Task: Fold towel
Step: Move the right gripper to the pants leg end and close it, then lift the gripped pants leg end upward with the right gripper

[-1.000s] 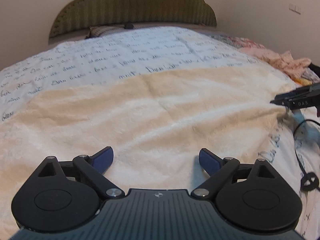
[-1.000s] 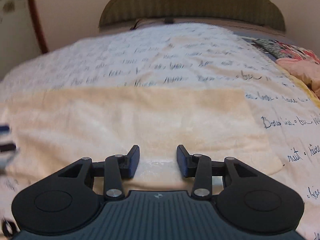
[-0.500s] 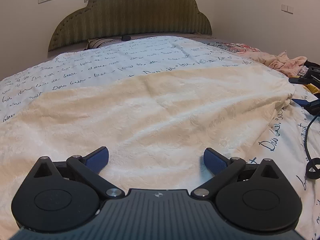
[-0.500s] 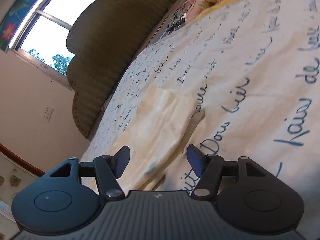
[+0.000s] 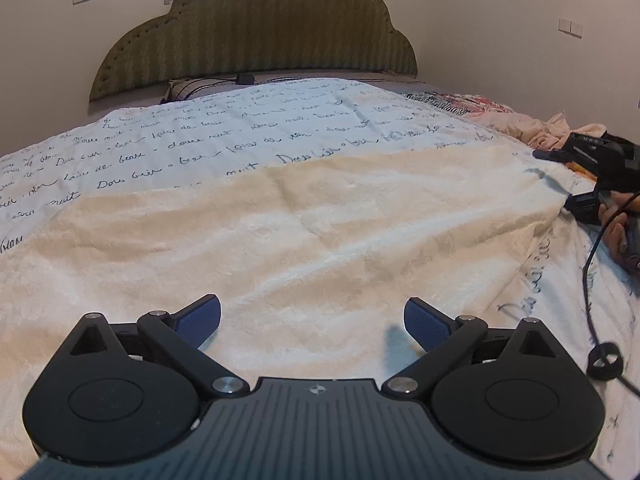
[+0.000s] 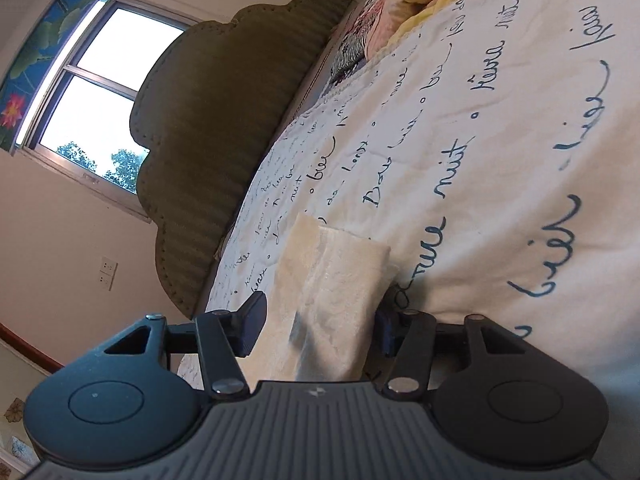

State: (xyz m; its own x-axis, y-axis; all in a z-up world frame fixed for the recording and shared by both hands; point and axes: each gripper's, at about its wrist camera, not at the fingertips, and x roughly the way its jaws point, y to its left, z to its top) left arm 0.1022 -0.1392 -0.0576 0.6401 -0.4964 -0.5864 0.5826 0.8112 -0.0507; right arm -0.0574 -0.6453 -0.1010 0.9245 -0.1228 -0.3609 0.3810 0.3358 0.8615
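Note:
A cream towel (image 5: 304, 240) lies spread flat on the white bedspread with blue handwriting (image 5: 240, 140). My left gripper (image 5: 312, 308) hovers wide open over the towel's near edge, with nothing between its blue pads. At the towel's right edge, my right gripper (image 5: 554, 180) is turned on its side, held by a hand (image 5: 618, 232). In the right wrist view the towel's corner (image 6: 332, 280) lies between the spread fingers of the right gripper (image 6: 320, 330). The jaws stand apart and are not clamped on it.
A green padded headboard (image 5: 260, 32) stands at the far end. Crumpled pink clothes (image 5: 536, 128) lie at the bed's right side. A black cable with a loop (image 5: 604, 360) trails over the bedspread at the near right. A window (image 6: 88, 92) is behind the headboard.
My right gripper has rolled onto its side and moved to the towel's right corner, which now sits between its fingers. The left gripper has stayed open over the near edge, tilting up slightly.

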